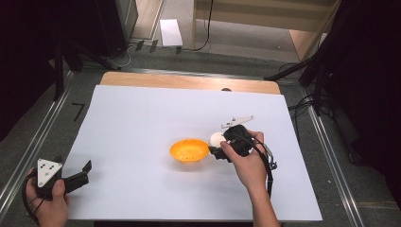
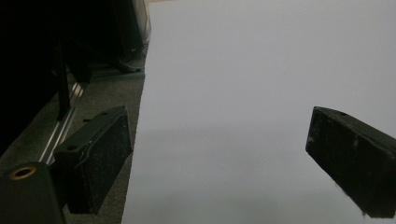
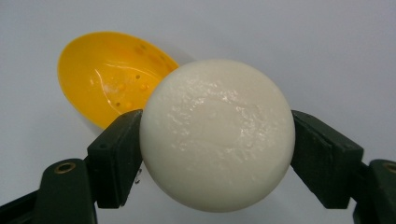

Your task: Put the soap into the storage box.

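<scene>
The right gripper [image 3: 217, 140] clamps a glossy, faintly pitted cream-white ball [image 3: 217, 135]; a shiny, speckled orange plastic bowl [image 3: 109, 77] sits at its ten o'clock. The left gripper [image 2: 219, 158] gapes empty.

A wooden tabletop [image 1: 189, 80] carries a large white sheet [image 1: 142, 123] that covers nearly all of it, leaving a bare strip of wood along the far edge. An orange bowl [image 1: 189, 150] sits directly on the sheet, a little right of the middle and nearer the near edge than the far one.
</scene>
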A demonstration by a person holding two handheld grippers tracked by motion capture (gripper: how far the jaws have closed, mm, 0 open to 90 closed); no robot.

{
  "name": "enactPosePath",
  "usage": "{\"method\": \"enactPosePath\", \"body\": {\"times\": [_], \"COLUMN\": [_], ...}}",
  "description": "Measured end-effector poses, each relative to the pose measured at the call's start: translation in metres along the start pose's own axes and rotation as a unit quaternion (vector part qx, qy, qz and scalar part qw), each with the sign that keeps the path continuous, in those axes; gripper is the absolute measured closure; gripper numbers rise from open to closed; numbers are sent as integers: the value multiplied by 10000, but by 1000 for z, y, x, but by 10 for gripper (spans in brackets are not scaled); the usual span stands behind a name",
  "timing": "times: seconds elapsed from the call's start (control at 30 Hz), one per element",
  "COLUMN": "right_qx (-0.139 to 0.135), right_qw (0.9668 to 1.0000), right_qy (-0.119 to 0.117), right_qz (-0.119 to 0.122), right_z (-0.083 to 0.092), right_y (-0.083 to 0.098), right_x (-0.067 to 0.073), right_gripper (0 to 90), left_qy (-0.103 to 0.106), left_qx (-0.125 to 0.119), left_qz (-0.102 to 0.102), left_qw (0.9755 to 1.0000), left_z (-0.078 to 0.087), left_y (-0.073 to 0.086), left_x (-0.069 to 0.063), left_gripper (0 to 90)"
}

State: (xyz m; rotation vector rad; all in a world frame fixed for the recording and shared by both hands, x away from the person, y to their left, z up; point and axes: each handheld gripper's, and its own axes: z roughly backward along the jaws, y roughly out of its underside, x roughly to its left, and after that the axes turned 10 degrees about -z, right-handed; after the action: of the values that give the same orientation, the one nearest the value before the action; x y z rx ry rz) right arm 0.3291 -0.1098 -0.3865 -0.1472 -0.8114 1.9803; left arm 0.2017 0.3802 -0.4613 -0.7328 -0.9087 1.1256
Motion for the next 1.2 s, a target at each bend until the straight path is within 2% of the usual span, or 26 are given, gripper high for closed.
{"method": "enactPosePath", "body": {"times": [0.5,1.2], "right_qx": [36,98], "right_qw": [9998,9994], "right_qy": [-181,-292], "right_qz": [79,171], "right_z": [-18,-31], "right_y": [-8,-13], "right_x": [19,36], "right_gripper": [233,233], "left_qy": [33,38], "left_qx": [9,7], "left_qz": [-9,-9], "left_qw": [10000,10000], "left_z": [0,0], "left_y": [0,0], "left_x": [0,0], "left_gripper": [72,72]}}
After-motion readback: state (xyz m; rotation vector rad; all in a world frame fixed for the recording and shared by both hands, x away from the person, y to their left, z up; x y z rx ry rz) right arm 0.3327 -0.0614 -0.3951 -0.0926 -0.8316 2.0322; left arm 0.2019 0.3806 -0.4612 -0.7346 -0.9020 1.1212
